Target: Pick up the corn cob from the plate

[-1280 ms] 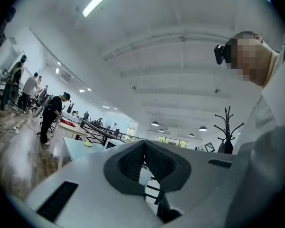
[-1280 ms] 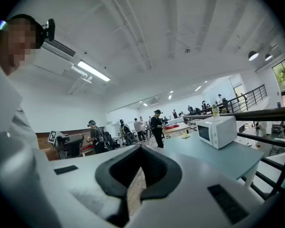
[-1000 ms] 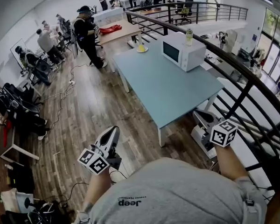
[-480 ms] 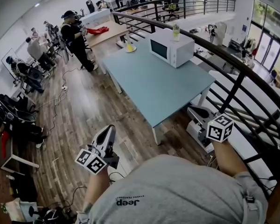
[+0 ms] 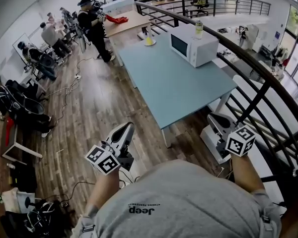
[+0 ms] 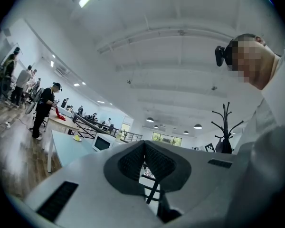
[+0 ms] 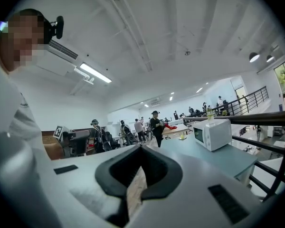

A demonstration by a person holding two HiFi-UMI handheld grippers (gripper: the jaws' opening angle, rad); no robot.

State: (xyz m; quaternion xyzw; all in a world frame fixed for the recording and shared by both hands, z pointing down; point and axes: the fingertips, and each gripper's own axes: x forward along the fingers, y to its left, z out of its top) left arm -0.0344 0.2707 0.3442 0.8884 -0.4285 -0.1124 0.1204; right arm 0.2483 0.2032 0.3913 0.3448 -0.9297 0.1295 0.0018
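The corn cob (image 5: 149, 39) is a small yellow thing on a plate (image 5: 151, 43) at the far end of the long blue-green table (image 5: 174, 90). The left gripper view shows the plate (image 6: 77, 137) small and far off, and so does the right gripper view (image 7: 182, 137). My left gripper (image 5: 128, 127) hangs over the wood floor, short of the table's near corner, jaws together and empty (image 6: 143, 145). My right gripper (image 5: 212, 117) is by the railing at the table's near right corner, also shut with nothing in it (image 7: 140, 148).
A white microwave (image 5: 193, 46) with a bottle (image 5: 199, 29) on top stands on the table's right side. A black railing (image 5: 260, 81) runs along the right. A person in black (image 5: 94, 26) stands past the table's far left, near a wooden table (image 5: 126, 26). Bags and cables lie on the floor at the left.
Both grippers have travelled a little forward toward the table's near end, and the head view has shifted with them. Both stay shut and empty.
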